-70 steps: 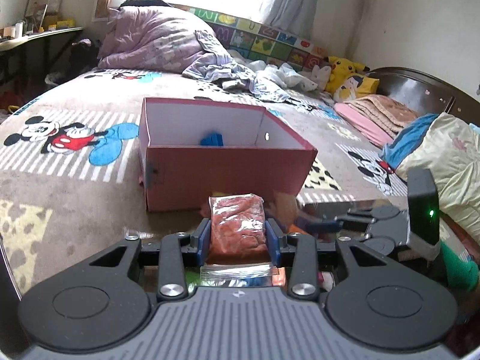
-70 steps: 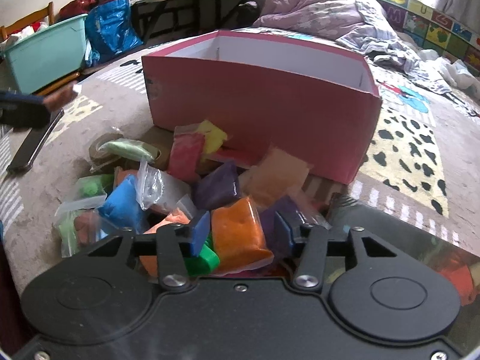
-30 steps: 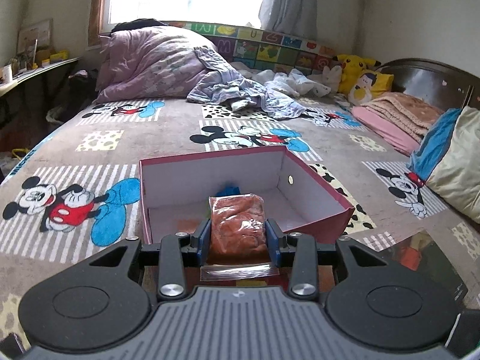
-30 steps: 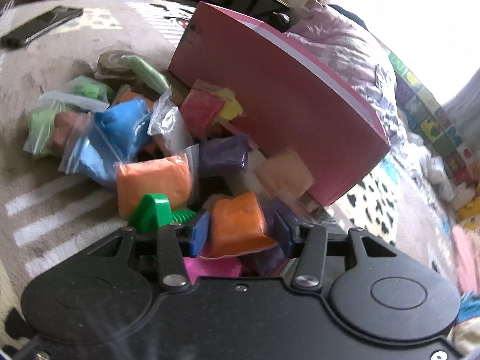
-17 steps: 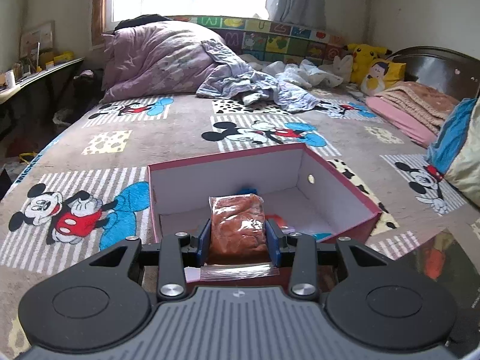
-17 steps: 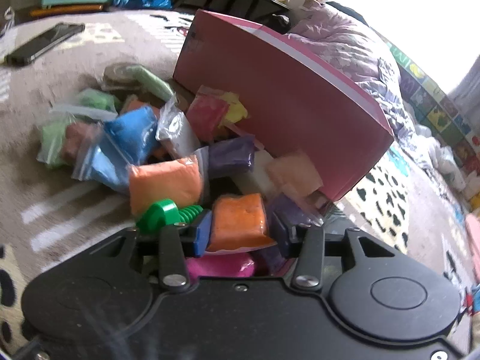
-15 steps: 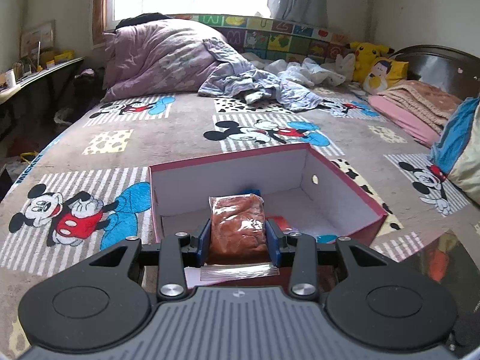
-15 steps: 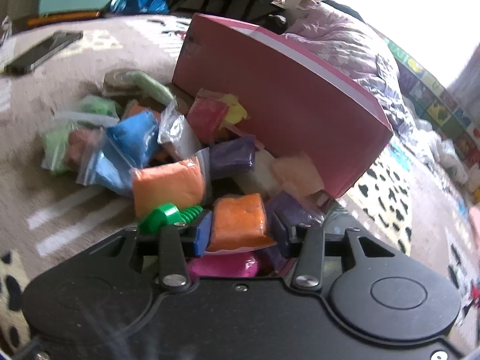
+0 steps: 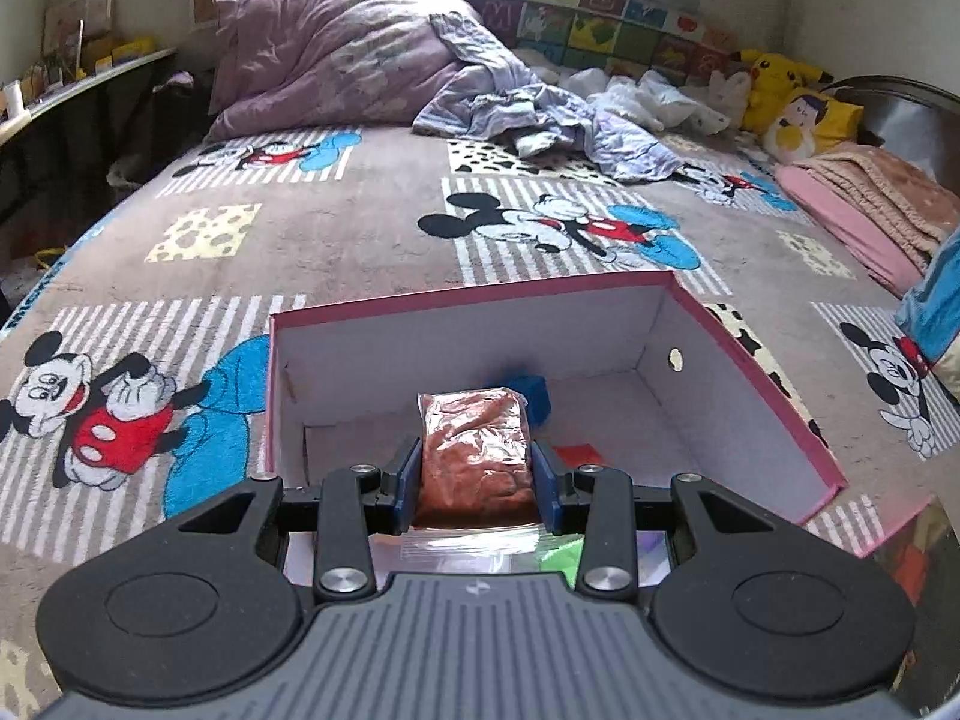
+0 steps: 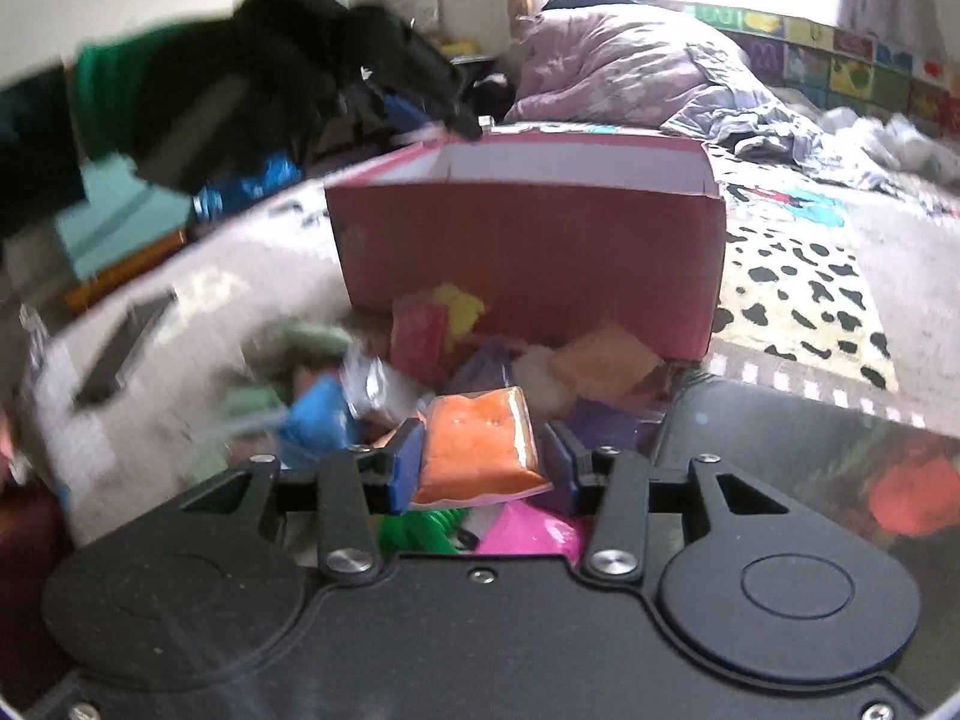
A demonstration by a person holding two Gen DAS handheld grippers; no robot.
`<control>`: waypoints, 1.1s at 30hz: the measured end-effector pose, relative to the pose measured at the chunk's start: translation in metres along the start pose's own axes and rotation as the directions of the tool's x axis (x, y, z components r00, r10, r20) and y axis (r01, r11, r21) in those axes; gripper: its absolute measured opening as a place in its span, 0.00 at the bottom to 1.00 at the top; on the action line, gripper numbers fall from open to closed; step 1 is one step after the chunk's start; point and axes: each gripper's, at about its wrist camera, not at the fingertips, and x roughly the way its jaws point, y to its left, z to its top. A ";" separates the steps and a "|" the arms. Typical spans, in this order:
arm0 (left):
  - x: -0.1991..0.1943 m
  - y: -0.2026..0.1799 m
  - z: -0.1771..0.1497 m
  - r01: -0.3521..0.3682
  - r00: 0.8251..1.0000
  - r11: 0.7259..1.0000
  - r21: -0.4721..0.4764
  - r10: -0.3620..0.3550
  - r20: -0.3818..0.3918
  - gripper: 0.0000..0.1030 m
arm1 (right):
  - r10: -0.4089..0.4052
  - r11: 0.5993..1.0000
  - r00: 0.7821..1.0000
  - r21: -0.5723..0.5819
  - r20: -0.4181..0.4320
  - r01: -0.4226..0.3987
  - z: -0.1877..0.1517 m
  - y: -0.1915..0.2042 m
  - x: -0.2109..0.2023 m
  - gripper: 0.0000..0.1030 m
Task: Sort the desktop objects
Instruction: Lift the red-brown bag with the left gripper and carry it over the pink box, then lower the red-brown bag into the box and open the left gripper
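Note:
My left gripper [image 9: 474, 468] is shut on a clear bag of reddish-brown clay [image 9: 474, 453] and hangs over the open pink box [image 9: 750, 360]. Inside the box lie a blue bag [image 9: 531, 393], a red piece [image 9: 577, 455] and a green one [image 9: 561, 552]. My right gripper [image 10: 480, 462] is shut on an orange clay bag [image 10: 480, 444], lifted a little above the pile of coloured bags [image 10: 420, 372] in front of the pink box [image 10: 528, 264]. The other gripper and a green sleeve [image 10: 102, 90] show blurred over that box's left corner.
The box stands on a bed with a cartoon-mouse blanket [image 9: 360, 228]. A purple duvet [image 9: 336, 54], crumpled clothes [image 9: 540, 120] and plush toys [image 9: 786, 102] lie at the far end. A dark phone [image 10: 120, 348] lies left of the pile; a teal bin [image 10: 114, 222] stands beyond.
My left gripper moved forward and down over the box with its bag. My right gripper rolled upright and lifted the orange bag off the pile.

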 end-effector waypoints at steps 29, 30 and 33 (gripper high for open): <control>0.108 -0.010 0.031 -0.097 0.952 0.994 0.047 0.106 -0.287 0.36 | 0.109 0.993 0.992 0.034 0.070 -0.111 -0.010 0.004 -0.017 0.42; 0.110 -0.010 0.030 -0.099 0.950 0.994 0.045 0.108 -0.294 0.36 | 0.112 0.993 0.991 0.038 0.072 -0.115 -0.010 0.003 -0.017 0.42; 0.116 -0.008 0.028 -0.110 0.942 0.993 0.045 0.119 -0.315 0.36 | 0.116 0.992 0.990 0.041 0.075 -0.119 -0.011 0.002 -0.017 0.42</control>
